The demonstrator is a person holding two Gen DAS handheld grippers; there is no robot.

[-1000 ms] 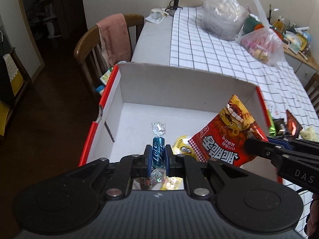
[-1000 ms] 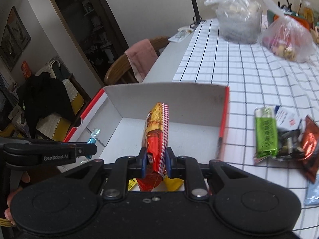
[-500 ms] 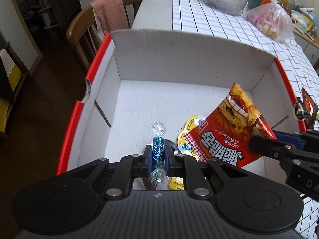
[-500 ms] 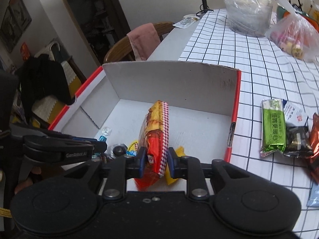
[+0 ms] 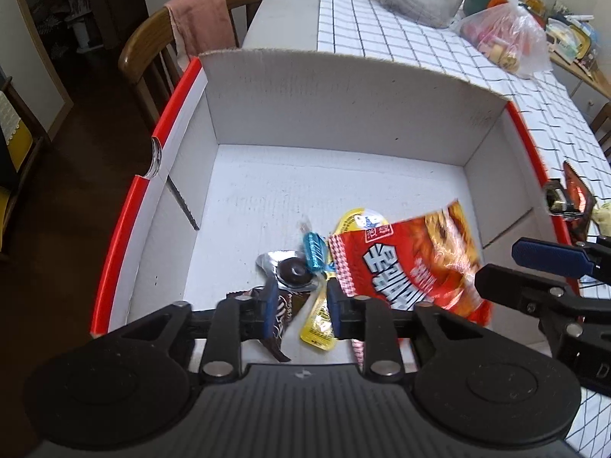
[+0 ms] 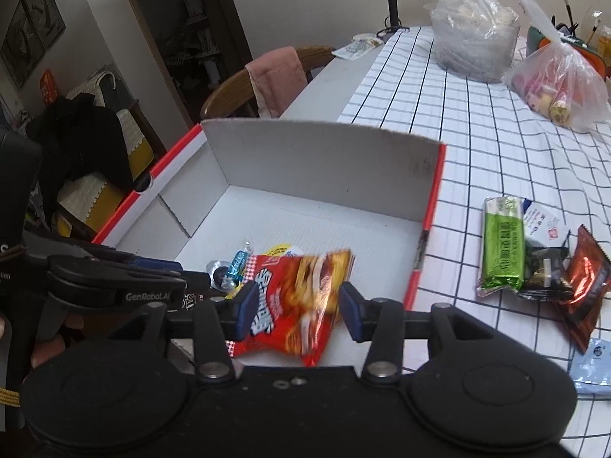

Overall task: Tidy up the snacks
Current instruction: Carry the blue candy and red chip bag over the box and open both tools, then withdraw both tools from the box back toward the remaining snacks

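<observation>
A white cardboard box with red edges [image 5: 343, 114] [image 6: 320, 160] sits at the table's near left corner. My left gripper [image 5: 299, 299] is open over its near end; the blue wrapped candy [image 5: 314, 247] [image 6: 237, 262] lies loose on the box floor beside a silver-and-black sweet [image 5: 292, 269], a yellow packet [image 5: 319, 320] and a dark wrapper [image 5: 280, 316]. My right gripper [image 6: 296, 307] is open; the red snack bag [image 6: 296, 297] [image 5: 408, 259] is blurred between its fingers, falling into the box.
Loose snacks lie on the checked tablecloth right of the box: a green bar [image 6: 502, 244], a dark packet [image 6: 544, 271], a red-brown packet [image 6: 584, 278] and a pale blue packet [image 6: 594, 362]. Plastic bags [image 6: 473, 38] stand at the back. A chair with a pink towel [image 5: 198, 19] stands left.
Both grippers opened. The blue candy dropped from the left gripper onto the box floor. The red bag left the right gripper's grip and tips flat into the box.
</observation>
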